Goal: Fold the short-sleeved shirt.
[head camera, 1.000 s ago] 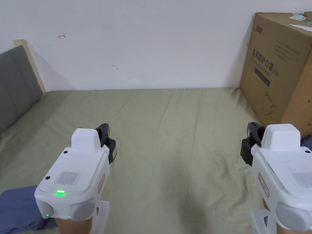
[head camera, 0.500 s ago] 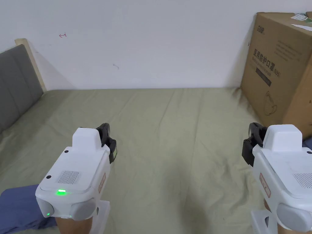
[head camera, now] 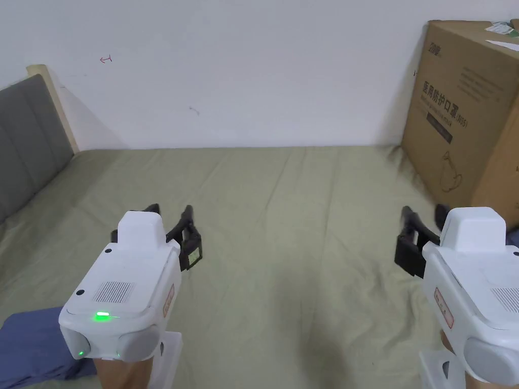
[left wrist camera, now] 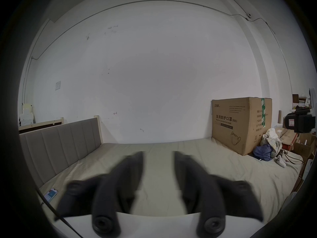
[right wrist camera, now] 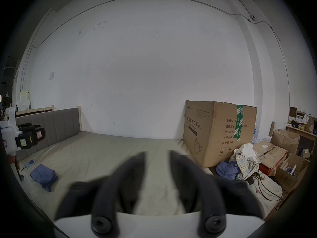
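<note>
A folded blue garment [head camera: 30, 344] lies on the olive bed sheet [head camera: 299, 212] at the near left; it appears again in the right gripper view [right wrist camera: 43, 174]. My left gripper [head camera: 170, 212] hovers over the sheet just right of it, open with nothing between its jaws [left wrist camera: 157, 155]. Above the right side of the bed, my right gripper [head camera: 424, 215] is open and empty too [right wrist camera: 157, 154]. Beside the box lies a heap of clothes with a blue piece [right wrist camera: 226, 168] and a plaid shirt [right wrist camera: 247, 162].
A large cardboard box [head camera: 466, 111] stands on the bed's far right corner. A grey padded headboard [head camera: 25, 142] borders the left. A phone [left wrist camera: 50, 194] lies near the headboard. Cables [right wrist camera: 267, 190] and smaller boxes [right wrist camera: 289, 169] crowd the right edge.
Both grippers' jaws have spread from shut to open. The hands have stayed in about the same place over the sheet.
</note>
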{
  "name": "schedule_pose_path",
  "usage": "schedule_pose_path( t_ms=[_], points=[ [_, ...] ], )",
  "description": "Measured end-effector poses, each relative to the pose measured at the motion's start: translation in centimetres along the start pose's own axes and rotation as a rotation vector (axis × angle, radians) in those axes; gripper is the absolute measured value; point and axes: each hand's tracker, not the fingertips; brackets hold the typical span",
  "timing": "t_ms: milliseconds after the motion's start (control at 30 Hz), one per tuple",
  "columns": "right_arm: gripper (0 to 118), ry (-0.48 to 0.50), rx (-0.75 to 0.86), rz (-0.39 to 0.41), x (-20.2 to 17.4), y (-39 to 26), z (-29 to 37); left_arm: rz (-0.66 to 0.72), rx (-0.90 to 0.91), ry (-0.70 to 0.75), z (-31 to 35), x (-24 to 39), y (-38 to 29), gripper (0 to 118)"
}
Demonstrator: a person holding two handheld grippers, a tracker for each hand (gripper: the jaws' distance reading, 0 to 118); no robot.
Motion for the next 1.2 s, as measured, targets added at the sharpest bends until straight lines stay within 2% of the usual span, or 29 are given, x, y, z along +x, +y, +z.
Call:
schedule_pose_path(
  t_ms=[33,67,100,133,267,600,1200],
  points=[
    [87,-0.001,-0.003,-0.001,0.04,-0.01,-0.03,0.005,-0.001,0.004,-0.07,-0.03,-0.01,83],
    [100,0.000,-0.002,-0.004,0.04,-0.04,-0.04,0.010,0.003,0.013,-0.08,-0.07,-0.04,99],
    [105,-0.001,0.005,-0.007,0.02,-0.10,0.03,0.013,0.003,0.017,-0.11,-0.11,-0.02,111],
    [108,-0.004,0.012,-0.008,-0.01,-0.15,0.09,0.017,0.003,0.015,-0.11,-0.18,-0.01,118],
    [118,-0.021,0.008,-0.011,0.00,-0.18,0.07,0.020,0.016,0.007,0.12,-0.13,0.10,118],
    [118,-0.052,0.026,-0.011,0.25,-0.15,0.27,0.002,0.030,0.019,0.42,-0.08,0.24,118],
    [118,-0.048,0.022,-0.004,0.08,0.03,0.34,0.001,0.033,0.018,0.50,-0.13,0.26,118]
  ],
)
